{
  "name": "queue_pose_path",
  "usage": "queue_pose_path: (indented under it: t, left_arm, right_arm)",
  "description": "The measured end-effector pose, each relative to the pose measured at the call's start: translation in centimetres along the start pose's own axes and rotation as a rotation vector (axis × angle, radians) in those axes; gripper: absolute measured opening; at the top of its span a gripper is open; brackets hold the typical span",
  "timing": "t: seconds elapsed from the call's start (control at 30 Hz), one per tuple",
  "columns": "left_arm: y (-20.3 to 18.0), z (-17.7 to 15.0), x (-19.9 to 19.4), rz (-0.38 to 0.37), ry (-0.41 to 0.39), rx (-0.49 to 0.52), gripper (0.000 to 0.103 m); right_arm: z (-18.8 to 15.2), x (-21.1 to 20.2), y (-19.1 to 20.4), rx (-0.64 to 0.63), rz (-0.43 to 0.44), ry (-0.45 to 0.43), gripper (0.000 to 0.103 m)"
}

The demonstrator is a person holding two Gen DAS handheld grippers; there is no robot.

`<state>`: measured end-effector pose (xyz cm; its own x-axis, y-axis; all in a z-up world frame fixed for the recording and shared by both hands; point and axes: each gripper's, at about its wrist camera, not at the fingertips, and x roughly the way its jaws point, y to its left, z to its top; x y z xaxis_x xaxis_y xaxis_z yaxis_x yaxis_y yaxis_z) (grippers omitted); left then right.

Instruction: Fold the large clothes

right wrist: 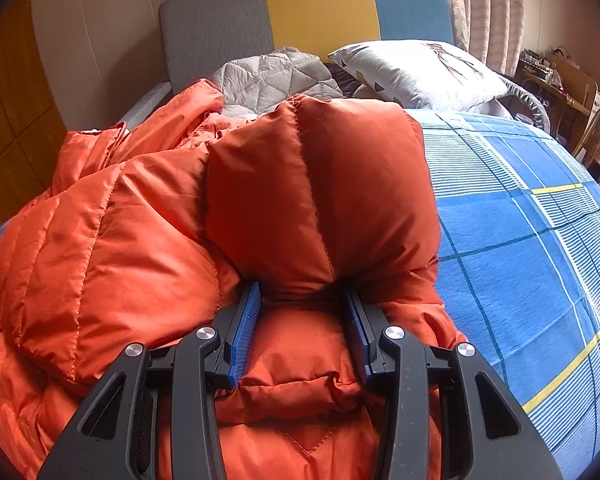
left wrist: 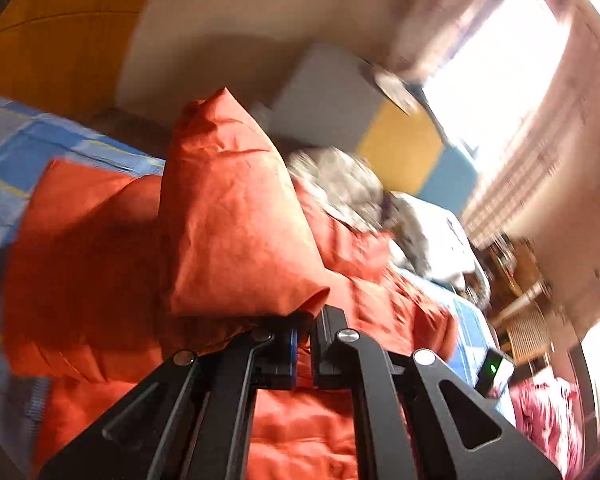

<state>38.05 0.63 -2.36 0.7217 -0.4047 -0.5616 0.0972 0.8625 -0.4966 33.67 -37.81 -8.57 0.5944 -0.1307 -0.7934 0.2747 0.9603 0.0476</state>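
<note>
One orange quilted puffer jacket [right wrist: 148, 216] lies on my blue plaid bedsheet [right wrist: 532, 240]. Left gripper [left wrist: 305, 320] pinches a fold; right gripper [right wrist: 302, 300] clamps a padded section. Beyond: one grey quilt [right wrist: 268, 76], one white pillow [right wrist: 420, 68].

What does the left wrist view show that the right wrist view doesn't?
Only the left wrist view: the left tool shut on a raised flap of the orange jacket, and a bright window.
Only the right wrist view: the right tool clamped around a puffy fold, and a white pillow.
Both: the jacket, blue checked bedsheet, and headboard.
</note>
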Motion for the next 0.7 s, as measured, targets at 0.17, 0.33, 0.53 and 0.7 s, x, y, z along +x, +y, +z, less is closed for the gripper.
queue_pose_path:
  t: [0.17, 0.33, 0.53, 0.7]
  left_arm:
    - [-5.3, -2.5, 3.2, -0.101, 0.085, 0.083, 0.003]
    - [-9.0, -4.9, 5.8, -0.164, 0.161, 0.155, 0.004]
    - [-10.4, -6.9, 8.1, -0.163, 0.219, 0.181, 0.009]
    - [-10.1, -7.5, 7.7, -0.180, 0.225, 0.167, 0.039]
  right_arm:
    - [0.0, 0.1, -0.2, 0.011, 0.012, -0.003, 0.041]
    - [0.1, 0.1, -0.3, 0.017, 0.019, -0.004, 0.041]
    - [0.1, 0.2, -0.3, 0.021, 0.023, -0.005, 0.041]
    - [0.1, 0.2, -0.3, 0.018, 0.019, -0.005, 0.041]
